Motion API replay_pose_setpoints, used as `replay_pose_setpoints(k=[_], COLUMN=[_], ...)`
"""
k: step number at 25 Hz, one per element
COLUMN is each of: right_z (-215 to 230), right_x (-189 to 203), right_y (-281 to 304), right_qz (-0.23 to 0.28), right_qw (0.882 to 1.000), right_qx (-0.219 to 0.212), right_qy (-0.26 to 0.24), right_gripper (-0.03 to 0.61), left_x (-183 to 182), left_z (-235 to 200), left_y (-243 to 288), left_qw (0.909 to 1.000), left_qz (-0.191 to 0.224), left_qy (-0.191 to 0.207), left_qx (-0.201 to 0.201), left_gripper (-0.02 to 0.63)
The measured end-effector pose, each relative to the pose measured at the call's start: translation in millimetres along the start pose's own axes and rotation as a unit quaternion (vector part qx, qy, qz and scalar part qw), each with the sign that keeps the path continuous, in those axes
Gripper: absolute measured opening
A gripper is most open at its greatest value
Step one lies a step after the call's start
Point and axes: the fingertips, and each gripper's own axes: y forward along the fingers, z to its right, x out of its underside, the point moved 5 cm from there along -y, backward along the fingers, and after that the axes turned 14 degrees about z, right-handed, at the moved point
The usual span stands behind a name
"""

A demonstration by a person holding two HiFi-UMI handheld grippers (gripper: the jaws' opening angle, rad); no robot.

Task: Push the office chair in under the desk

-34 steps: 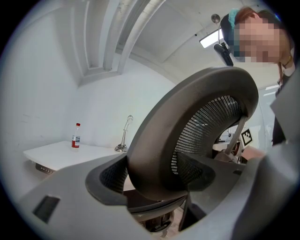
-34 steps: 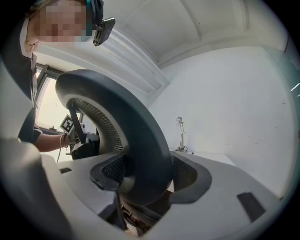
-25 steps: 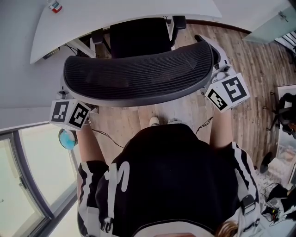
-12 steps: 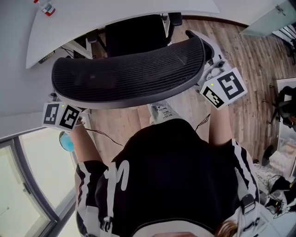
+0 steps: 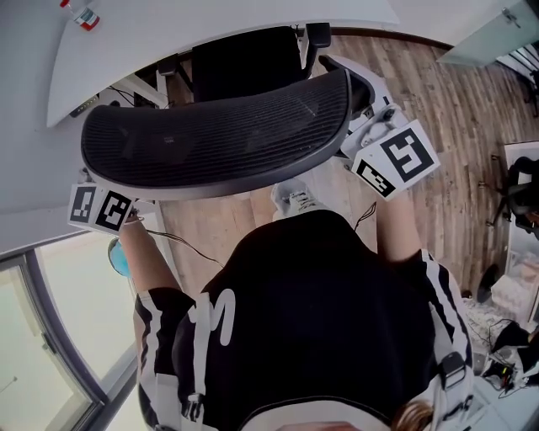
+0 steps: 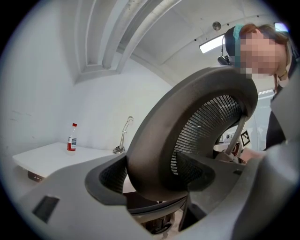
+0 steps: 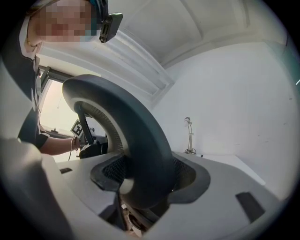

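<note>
So the left gripper (image 5: 103,207) and right gripper (image 5: 389,165) each clamp 1 end of the office chair's backrest (image 5: 219,135). The seat (image 5: 248,71) is partly under the desk (image 5: 210,29); roughly halfway I'd guess, more pushing left.

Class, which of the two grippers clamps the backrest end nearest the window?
The left gripper, beside the window; the right gripper holds the backrest over floorboards.

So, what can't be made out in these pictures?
Chair's wheels: head view, hidden beneath the backrest and the person.
Seat front: head view, covered by the desk.
Bottle label: left gripper view, too small to read.
</note>
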Motion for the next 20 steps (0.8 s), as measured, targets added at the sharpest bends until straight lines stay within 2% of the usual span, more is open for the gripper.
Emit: replay_pose_setpoints(k=[11,20], right_z=[-2,10], right_x=[0,-1], right_y=[-8,-29], right_qz=[0.006,0.011], right_qw=[1.000,0.999], right_qx=[-0.005,-0.044], right_qy=[-0.005,0.014], right_gripper=[0.262,0.259], left_x=[0,3], left_z=[7,38], left_y=[-2,-9], left_qw=[1.0000,0.9996], left_qz=[0.000,0.007], left_qy=[0.006,0.010], left_qx=[-0.003,-0.024], left_gripper=[0.325,0.325])
